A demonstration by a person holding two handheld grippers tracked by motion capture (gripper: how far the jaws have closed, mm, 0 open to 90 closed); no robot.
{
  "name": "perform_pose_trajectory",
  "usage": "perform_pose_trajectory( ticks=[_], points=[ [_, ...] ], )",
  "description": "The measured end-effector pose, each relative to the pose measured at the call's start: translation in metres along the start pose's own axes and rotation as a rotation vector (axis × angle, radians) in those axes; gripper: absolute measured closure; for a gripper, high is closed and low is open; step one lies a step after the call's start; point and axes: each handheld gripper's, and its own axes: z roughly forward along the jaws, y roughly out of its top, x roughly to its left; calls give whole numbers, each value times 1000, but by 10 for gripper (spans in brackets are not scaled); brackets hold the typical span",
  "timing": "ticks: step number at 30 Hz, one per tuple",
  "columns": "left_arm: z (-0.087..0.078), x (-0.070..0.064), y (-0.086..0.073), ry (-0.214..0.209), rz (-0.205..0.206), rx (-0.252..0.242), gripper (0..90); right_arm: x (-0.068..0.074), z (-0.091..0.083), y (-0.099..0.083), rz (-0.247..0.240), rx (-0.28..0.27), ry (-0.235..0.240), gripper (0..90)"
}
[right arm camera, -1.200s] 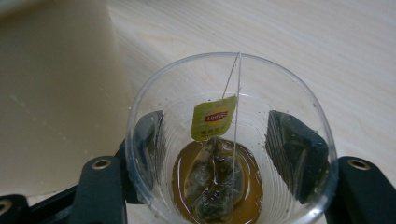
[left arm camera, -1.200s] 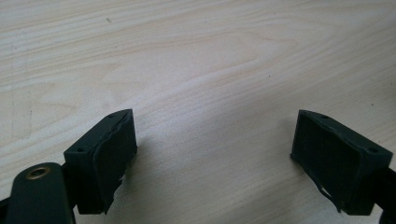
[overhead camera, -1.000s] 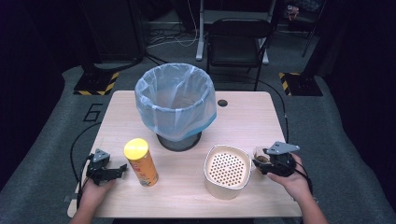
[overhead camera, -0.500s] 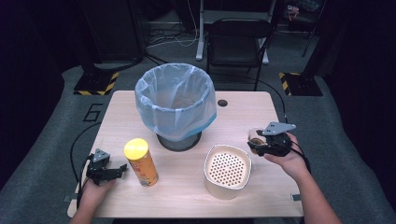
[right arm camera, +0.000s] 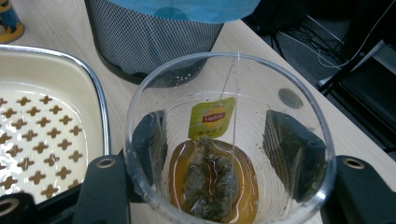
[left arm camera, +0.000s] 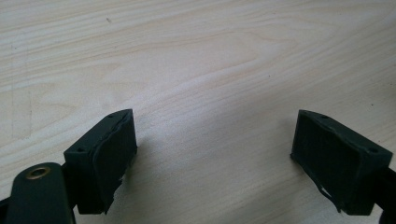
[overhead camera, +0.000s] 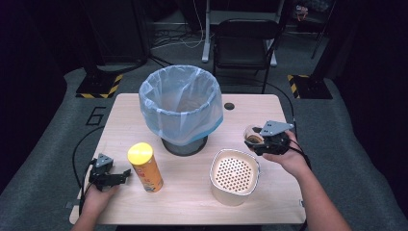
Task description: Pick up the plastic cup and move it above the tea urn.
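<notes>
From above, my right gripper (overhead camera: pixel 260 140) holds a clear cup (overhead camera: pixel 252 135) lifted over the table (overhead camera: pixel 192 197), just right of the perforated cream container (overhead camera: pixel 234 176) and near the bin lined with a blue bag (overhead camera: pixel 181 109). My left gripper (overhead camera: pixel 111 177) rests low at the table's left, beside the yellow-lidded chip can (overhead camera: pixel 145 167). Along my left gripper, the jaws stand wide apart over bare wood, grasping nothing. Along my right gripper, the jaws clamp the cup's (right arm camera: pixel 229 140) sides; inside lie a wet tea bag (right arm camera: pixel 210 182), its yellow tag (right arm camera: pixel 214 117) and some amber liquid.
</notes>
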Motion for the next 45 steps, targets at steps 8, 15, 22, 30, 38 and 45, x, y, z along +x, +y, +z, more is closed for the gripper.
perform_pose_trajectory(
  ticks=[8, 15, 22, 30, 38, 45],
  points=[
    [0, 0, 0, 5, 2, -1, 138, 2, 5, 8, -71, -22, -14, 399],
    [0, 0, 0, 6, 2, -2, 138, 17, 2, 15, -229, -64, -88, 407],
    [0, 0, 0, 5, 3, -1, 138, 29, 0, 17, -375, -47, -160, 416],
    [0, 0, 0, 6, 3, -1, 138, 35, 1, 17, -458, -37, -180, 420],
    [0, 0, 0, 6, 2, -1, 138, 52, -3, 21, -630, -16, -276, 431],
    [0, 0, 0, 4, 4, 0, 139, 80, 3, 20, -948, 74, -434, 443]
  ],
)
